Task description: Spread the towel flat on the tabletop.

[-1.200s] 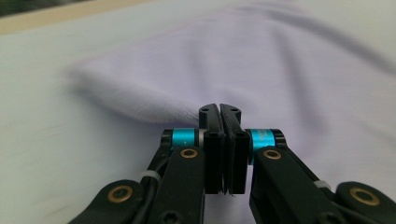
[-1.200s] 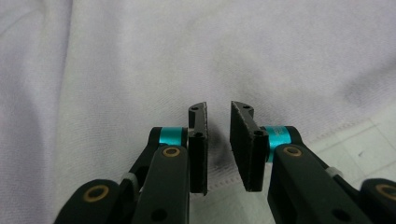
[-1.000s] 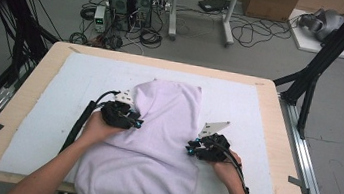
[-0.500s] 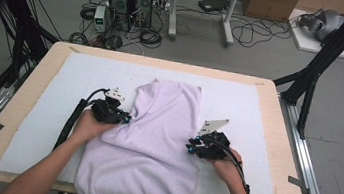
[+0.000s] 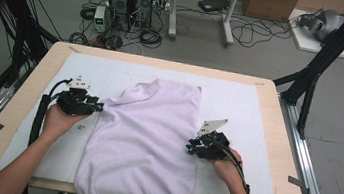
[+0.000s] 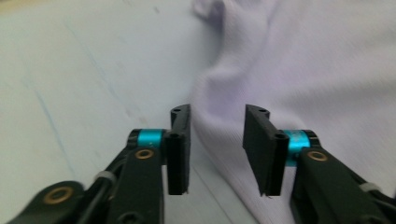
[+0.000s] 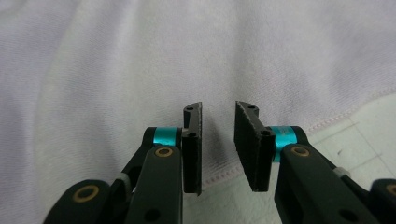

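On the white mat that covers the light wooden bench, the left tool sits just beside the left edge of the pale lilac knitted garment; its jaws have just been opening and stand apart, the fabric edge between them but unpressed. The garment lies mid-bench, its lower end hanging over the near edge and cut off there. At its right edge the right tool rests with jaws apart over the stitched hem, gripping nothing; the hand hides its body.
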`<state>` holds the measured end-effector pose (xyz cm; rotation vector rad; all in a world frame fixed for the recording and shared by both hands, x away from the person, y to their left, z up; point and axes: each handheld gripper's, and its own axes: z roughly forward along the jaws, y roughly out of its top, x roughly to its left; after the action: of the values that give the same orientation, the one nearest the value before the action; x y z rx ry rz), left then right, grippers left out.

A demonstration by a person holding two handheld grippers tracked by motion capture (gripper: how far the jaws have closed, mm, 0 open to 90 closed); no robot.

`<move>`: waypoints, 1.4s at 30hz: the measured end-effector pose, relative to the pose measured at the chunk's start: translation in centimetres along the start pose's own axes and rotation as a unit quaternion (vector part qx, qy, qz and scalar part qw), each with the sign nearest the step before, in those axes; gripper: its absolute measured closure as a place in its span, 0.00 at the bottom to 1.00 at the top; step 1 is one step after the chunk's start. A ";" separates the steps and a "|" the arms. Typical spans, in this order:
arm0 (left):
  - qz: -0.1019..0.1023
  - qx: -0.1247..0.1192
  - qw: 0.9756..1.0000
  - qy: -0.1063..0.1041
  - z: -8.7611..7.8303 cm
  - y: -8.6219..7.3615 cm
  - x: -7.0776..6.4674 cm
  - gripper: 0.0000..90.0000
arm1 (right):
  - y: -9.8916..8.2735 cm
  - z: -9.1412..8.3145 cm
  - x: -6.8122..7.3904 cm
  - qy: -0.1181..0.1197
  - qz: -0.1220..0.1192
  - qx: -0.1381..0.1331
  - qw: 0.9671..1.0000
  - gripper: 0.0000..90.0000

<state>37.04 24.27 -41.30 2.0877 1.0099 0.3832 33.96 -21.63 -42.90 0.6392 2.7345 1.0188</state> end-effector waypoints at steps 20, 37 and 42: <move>0.048 -0.020 0.999 0.006 -2.8 -3.0 -2.2 0.75 | 0.2 -1.0 1.4 0.003 -0.020 -0.015 1.000 0.76; 0.104 0.016 0.990 -0.097 -3.9 -7.5 -7.4 0.98 | -1.8 -0.8 4.8 0.060 -0.041 -0.002 0.997 0.98; 0.123 0.000 0.984 -0.127 -6.7 -9.0 -8.7 0.97 | -2.1 -3.0 6.7 0.088 -0.056 -0.033 0.994 0.96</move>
<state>23.01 24.51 -43.13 2.2019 0.6051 0.2306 26.39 -21.89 -41.93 0.3963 2.8330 1.1859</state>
